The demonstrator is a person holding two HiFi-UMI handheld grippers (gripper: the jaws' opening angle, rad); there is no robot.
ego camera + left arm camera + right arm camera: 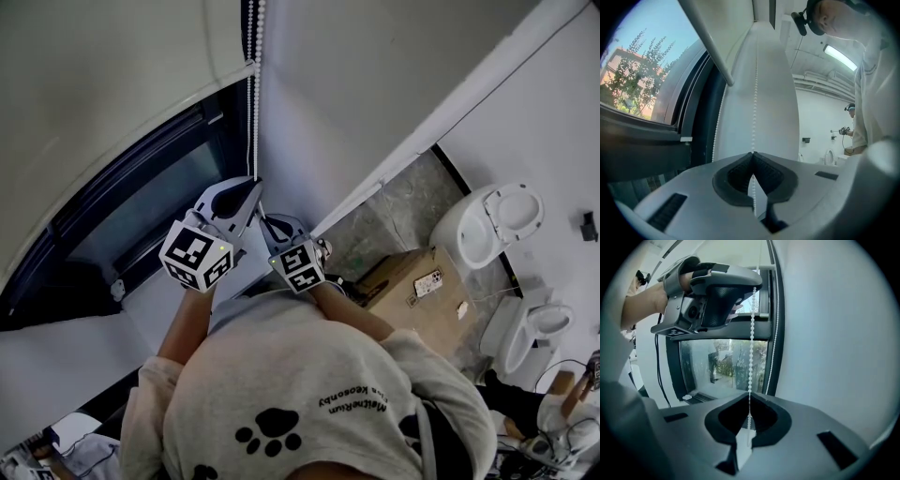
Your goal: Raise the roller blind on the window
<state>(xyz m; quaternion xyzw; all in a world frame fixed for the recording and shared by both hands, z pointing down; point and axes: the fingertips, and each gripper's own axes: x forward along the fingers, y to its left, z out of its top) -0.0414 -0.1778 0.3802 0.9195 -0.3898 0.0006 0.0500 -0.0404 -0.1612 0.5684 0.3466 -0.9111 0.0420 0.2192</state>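
Observation:
A white bead chain (pixel 253 84) hangs down the right side of the dark-framed window (pixel 141 216). My left gripper (pixel 251 190) is shut on this chain, the higher of the two grips. Just below it my right gripper (pixel 273 225) is shut on the same chain. In the left gripper view the beads (pixel 754 93) run up from the closed jaws (pixel 752 153), with a second strand (pixel 719 122) beside the frame. The right gripper view shows the chain (pixel 751 348) stretched taut from its jaws (pixel 749 395) up to the left gripper (pixel 717 291). The pale blind (pixel 94 94) covers the window's upper part.
A white wall pillar (pixel 319 112) stands right of the window. On the grey floor at the right are a cardboard box (pixel 417 286) and two white toilets (pixel 487 220) (pixel 534 328). Another person (pixel 848 133) stands far back in the room.

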